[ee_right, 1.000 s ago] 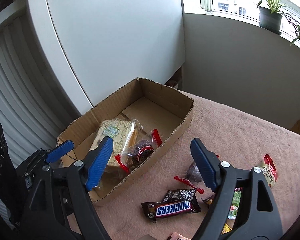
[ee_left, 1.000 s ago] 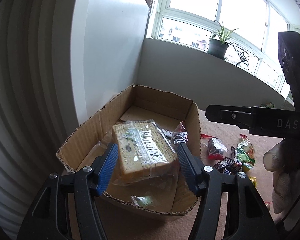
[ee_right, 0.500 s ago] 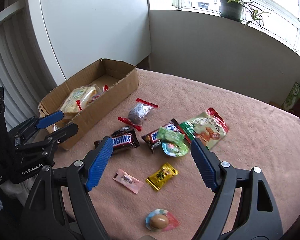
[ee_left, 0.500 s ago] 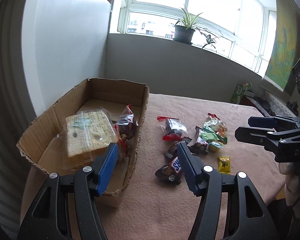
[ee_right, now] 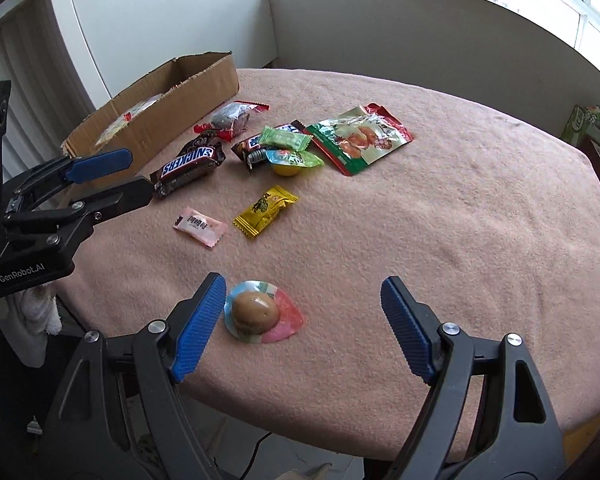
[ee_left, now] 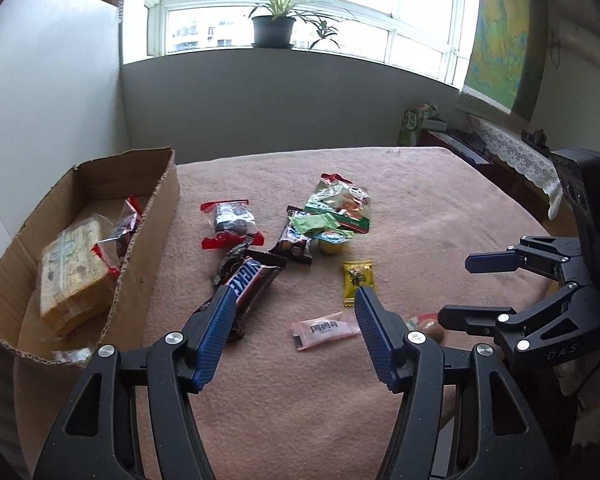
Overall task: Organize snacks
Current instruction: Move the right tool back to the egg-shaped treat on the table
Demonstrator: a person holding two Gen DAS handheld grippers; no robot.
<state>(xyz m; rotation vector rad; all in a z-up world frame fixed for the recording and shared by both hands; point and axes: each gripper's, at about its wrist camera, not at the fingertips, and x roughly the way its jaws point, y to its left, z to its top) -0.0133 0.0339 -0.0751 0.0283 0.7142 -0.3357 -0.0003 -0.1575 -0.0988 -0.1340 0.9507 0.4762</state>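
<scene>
A cardboard box [ee_left: 156, 236] [ee_right: 188, 92] at the table's left holds a wrapped cracker block [ee_left: 74, 272] and a red-ended clear packet [ee_left: 126, 226]. Loose snacks lie on the pink cloth: a Snickers bar [ee_left: 252, 280] [ee_right: 188, 164], a pink sachet [ee_left: 324, 328] [ee_right: 200, 226], a yellow candy [ee_left: 358, 282] [ee_right: 266, 210], a green-red pouch [ee_left: 340, 202] [ee_right: 360, 138] and a packed egg [ee_right: 260, 312]. My left gripper [ee_left: 292, 320] [ee_right: 140, 174] is open and empty over the Snickers and sachet. My right gripper [ee_right: 304, 300] [ee_left: 456, 286] is open and empty beside the egg.
A dark packet with red ends [ee_left: 232, 224], a brown bar [ee_left: 296, 240], a green candy [ee_right: 286, 138] and a jelly cup [ee_right: 288, 164] cluster mid-table. The table's near edge [ee_right: 340, 432] is just under my right gripper. A plant [ee_left: 274, 20] stands on the windowsill.
Both grippers have drawn back from the box and swung right over the loose snacks. The cracker block my left gripper held over the box a second ago now lies in it.
</scene>
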